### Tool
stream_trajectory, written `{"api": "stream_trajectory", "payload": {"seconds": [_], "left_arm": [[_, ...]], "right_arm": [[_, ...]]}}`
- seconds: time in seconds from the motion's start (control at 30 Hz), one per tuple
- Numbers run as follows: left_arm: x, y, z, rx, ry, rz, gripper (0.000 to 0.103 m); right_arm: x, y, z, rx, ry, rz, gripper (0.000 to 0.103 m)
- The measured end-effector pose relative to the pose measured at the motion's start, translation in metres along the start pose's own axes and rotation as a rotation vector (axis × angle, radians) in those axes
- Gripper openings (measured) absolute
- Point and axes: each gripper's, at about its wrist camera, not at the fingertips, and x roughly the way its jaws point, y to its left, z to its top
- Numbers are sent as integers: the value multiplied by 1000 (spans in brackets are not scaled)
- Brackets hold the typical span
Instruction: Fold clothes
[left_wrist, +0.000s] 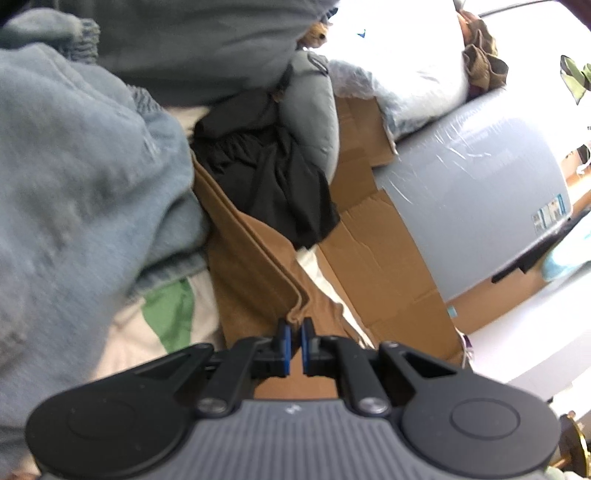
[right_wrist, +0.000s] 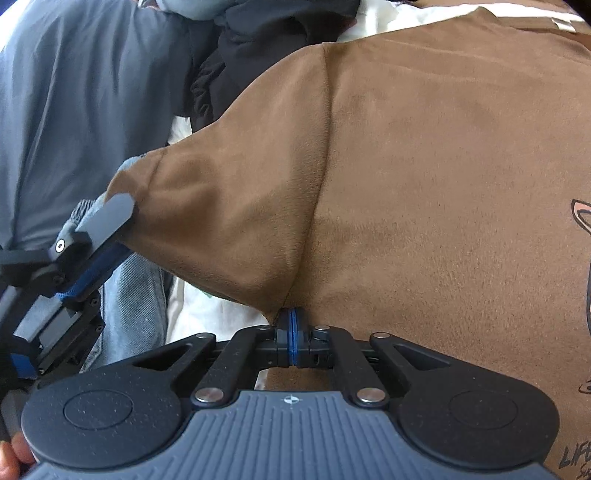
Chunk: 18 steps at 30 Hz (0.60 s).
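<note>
Fingers of both grippers (left_wrist: 294, 328) (right_wrist: 291, 318) pinched on brown shirt (right_wrist: 424, 166), black garment (left_wrist: 266, 173) beside.

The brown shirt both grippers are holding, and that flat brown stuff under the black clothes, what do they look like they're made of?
Brown shirt: soft knit, probably cotton, matte with a faint brushed nap, draping in soft folds from the right gripper and left gripper. Flat brown sheets: cardboard, likely corrugated; stiff, matte, with sharp creases and cut edges.
</note>
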Motion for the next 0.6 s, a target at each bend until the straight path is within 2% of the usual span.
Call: {"api": "stream_trajectory", "payload": {"seconds": [0.1,0.3,0.53,0.6], "left_arm": [[5,-4,-4,7,23,-17,5],[17,-9,-10,22,90,-55,5],[27,-11,-22,48,162,-72,5],[29,-10,-23,48,166,-69,5]], "right_arm": [[2,6,-3,-56,-15,-20,2],[4,0,-4,-52,-31,4,6],[5,0,11,-89,40,11,6],[1,-5,14,-63,52,26,12]]}}
